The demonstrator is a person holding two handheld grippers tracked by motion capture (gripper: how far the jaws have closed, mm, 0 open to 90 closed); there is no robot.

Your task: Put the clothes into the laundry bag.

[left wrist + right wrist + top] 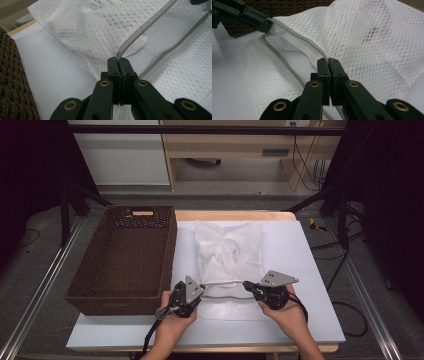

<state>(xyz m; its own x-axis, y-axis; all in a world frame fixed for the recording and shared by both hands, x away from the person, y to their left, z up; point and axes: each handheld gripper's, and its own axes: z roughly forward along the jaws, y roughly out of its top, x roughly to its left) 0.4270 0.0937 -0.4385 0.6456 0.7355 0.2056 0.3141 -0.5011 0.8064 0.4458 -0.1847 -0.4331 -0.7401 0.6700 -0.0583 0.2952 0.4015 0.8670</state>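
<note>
Both hand-held grippers clamped on zipper edge | mesh bag (230, 255): white, netted, crumpled, mouth held open

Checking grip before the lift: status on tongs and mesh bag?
Left tongs shut on the mesh bag at its zipper edge. Right tongs shut on the same edge. Bag mouth held open. Basket beside it, apart.

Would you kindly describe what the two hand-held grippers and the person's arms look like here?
The left gripper and right gripper are both black, each topped by a grey three-cornered plate with small holes. Their linked jaw arms carry brass-coloured rivets, seen in both gripper views, and end in flat black fingers. A dark cable trails from the left one. The forearms are bare, with no sleeves or gloves.
</note>
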